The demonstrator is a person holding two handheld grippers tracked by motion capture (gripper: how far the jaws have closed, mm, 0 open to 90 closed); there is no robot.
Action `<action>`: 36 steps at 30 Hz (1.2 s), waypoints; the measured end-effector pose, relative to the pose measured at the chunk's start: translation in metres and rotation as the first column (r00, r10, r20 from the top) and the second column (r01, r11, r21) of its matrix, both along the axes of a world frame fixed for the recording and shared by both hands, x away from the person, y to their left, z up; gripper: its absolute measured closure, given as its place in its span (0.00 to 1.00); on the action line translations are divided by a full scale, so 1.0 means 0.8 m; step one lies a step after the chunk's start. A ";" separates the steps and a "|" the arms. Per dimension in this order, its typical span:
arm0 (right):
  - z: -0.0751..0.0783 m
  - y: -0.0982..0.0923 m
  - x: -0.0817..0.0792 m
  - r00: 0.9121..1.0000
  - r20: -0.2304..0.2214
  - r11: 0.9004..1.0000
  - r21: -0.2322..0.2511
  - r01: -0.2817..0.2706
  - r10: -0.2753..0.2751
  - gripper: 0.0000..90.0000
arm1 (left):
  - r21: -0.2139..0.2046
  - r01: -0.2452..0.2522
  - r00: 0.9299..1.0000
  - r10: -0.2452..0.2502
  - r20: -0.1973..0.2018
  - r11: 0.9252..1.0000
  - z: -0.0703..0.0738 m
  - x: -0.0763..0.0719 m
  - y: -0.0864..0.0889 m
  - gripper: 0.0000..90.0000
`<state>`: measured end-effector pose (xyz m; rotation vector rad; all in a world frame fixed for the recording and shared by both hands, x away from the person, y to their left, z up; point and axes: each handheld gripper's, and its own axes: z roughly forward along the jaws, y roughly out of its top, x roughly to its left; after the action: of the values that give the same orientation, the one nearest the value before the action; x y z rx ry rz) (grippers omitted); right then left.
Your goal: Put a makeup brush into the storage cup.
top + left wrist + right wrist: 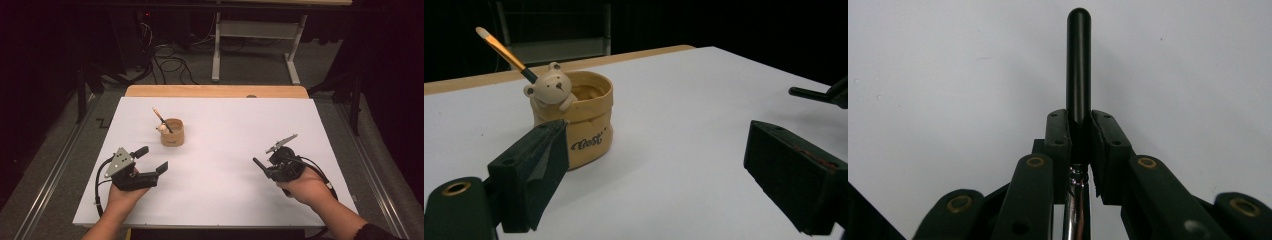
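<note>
My right tongs (1079, 132) clamp a black pen (1078, 60) near its middle, ready to carry it. My left tongs (150, 159) gape wide, empty, aimed at the bear cup (172, 132) at 1 o'clock, which holds a brush (161, 119).

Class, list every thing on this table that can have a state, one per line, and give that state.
Bear cup: upright on the white table, holding one brush.
Orange-handled brush: leaning in the cup, bristles up.
Black pen: clamped in the right tool, sticking out past its tips.
Left tool: open, empty, beside the cup.
Right tool: shut on the pen.
</note>
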<state>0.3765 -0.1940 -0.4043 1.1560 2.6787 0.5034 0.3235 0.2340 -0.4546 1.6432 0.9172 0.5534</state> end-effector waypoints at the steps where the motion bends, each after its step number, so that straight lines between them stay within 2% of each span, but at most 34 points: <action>1: 0.001 0.001 0.000 1.000 -0.004 1.000 0.002 -0.005 0.005 0.90 | 0.009 -0.003 1.000 0.003 0.005 1.000 0.000 -0.001 -0.001 0.13; 10: 0.013 0.019 0.001 0.997 -0.008 0.997 0.015 -0.081 0.081 0.90 | 0.079 0.006 0.999 -0.010 0.047 0.997 0.001 -0.004 -0.011 0.16; 16: 0.020 0.035 0.004 0.991 -0.021 0.991 0.030 -0.131 0.132 0.90 | 0.096 0.011 0.998 -0.017 0.056 0.995 0.001 -0.004 -0.016 0.18; 22: 0.022 0.051 0.006 0.982 -0.020 0.982 0.033 -0.189 0.189 0.90 | 0.111 0.013 0.997 -0.021 0.068 0.994 0.001 -0.005 -0.020 0.18; 26: 0.022 0.059 0.005 0.977 -0.024 0.977 0.027 -0.210 0.211 0.90 | 0.129 0.017 0.996 -0.027 0.079 0.992 0.002 -0.007 -0.024 0.18; 30: 0.022 0.065 0.004 0.972 -0.021 0.972 0.041 -0.232 0.232 0.90 | 0.141 0.013 0.995 -0.026 0.095 0.990 0.003 -0.008 -0.027 0.18; 31: 0.023 0.066 0.004 0.972 -0.024 0.972 0.030 -0.235 0.235 0.90 | 0.143 0.013 0.995 -0.027 0.098 0.990 0.003 -0.007 -0.028 0.18; 33: 0.024 0.067 0.004 0.970 -0.021 0.969 0.042 -0.243 0.244 0.90 | 0.149 0.007 0.995 -0.022 0.101 0.989 0.003 -0.007 -0.030 0.18; 36: 0.025 0.069 0.003 0.969 -0.020 0.969 0.042 -0.244 0.245 0.90 | 0.164 0.013 0.994 -0.030 0.100 0.986 0.005 -0.004 -0.036 0.18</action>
<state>0.3792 -0.1389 -0.3843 0.8481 2.8623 0.5848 0.3199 0.2054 -0.4504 1.7517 0.7947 0.7069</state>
